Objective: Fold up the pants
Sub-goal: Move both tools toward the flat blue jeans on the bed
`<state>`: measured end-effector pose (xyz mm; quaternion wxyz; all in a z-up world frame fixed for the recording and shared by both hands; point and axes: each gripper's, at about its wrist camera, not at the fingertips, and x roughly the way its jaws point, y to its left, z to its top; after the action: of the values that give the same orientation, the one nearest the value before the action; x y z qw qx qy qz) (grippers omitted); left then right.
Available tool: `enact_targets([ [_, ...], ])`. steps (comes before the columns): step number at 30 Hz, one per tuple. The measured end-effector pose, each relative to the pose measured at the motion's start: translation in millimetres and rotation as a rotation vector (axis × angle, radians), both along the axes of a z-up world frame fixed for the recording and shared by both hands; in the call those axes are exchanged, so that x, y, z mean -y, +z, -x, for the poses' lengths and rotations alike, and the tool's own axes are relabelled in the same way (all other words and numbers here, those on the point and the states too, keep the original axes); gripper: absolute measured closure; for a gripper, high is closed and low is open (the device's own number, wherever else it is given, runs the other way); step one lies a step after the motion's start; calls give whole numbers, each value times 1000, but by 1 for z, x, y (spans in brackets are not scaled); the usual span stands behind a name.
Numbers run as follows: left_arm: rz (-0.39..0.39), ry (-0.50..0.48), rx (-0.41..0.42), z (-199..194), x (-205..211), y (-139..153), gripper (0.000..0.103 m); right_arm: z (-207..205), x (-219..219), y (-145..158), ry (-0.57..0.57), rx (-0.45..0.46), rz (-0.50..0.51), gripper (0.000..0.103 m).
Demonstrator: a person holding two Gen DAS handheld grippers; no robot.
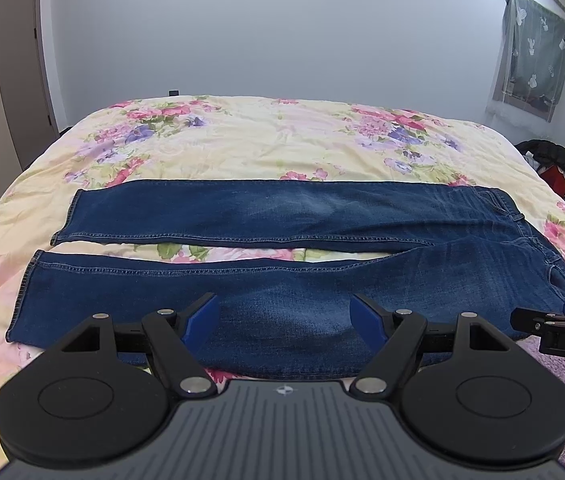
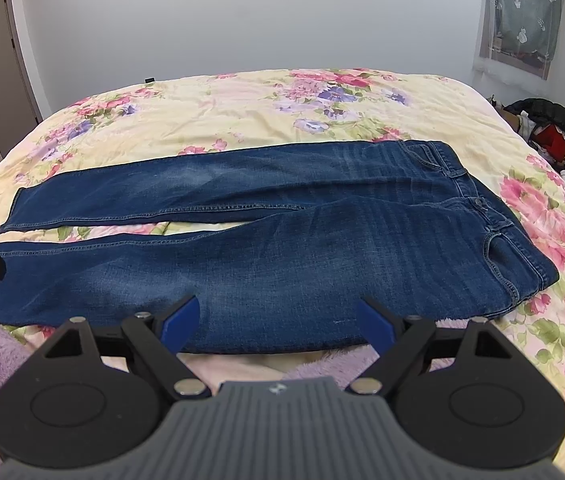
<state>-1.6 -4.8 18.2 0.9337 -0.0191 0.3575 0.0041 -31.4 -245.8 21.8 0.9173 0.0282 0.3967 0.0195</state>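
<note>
both grippers i hold spread wide, empty: left gripper (image 1: 284, 314) above the near leg, right gripper (image 2: 278, 318) above the thigh. blue jeans (image 2: 282, 236) lie flat on the floral duvet (image 2: 242, 112), waistband right.

Pants (image 1: 282, 216) flat across bed (image 1: 242, 140), waistband right, legs left; clothes pile (image 1: 554, 168) beyond bed's right edge.

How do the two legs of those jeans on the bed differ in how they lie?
The far leg lies straight and flat, with a pale faded patch; the near leg angles away from it, so a wedge of floral bedspread shows between them. The near leg sits under both open grippers; the far leg lies beyond. Both are dark blue denim, unfolded, hems pointing left.
</note>
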Motion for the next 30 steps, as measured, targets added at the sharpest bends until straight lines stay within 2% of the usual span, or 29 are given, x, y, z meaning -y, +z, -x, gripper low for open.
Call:
enact_targets([
  [30, 1, 9, -6, -4, -6, -2, 16, -5, -7, -4, 21, -19, 10, 21],
])
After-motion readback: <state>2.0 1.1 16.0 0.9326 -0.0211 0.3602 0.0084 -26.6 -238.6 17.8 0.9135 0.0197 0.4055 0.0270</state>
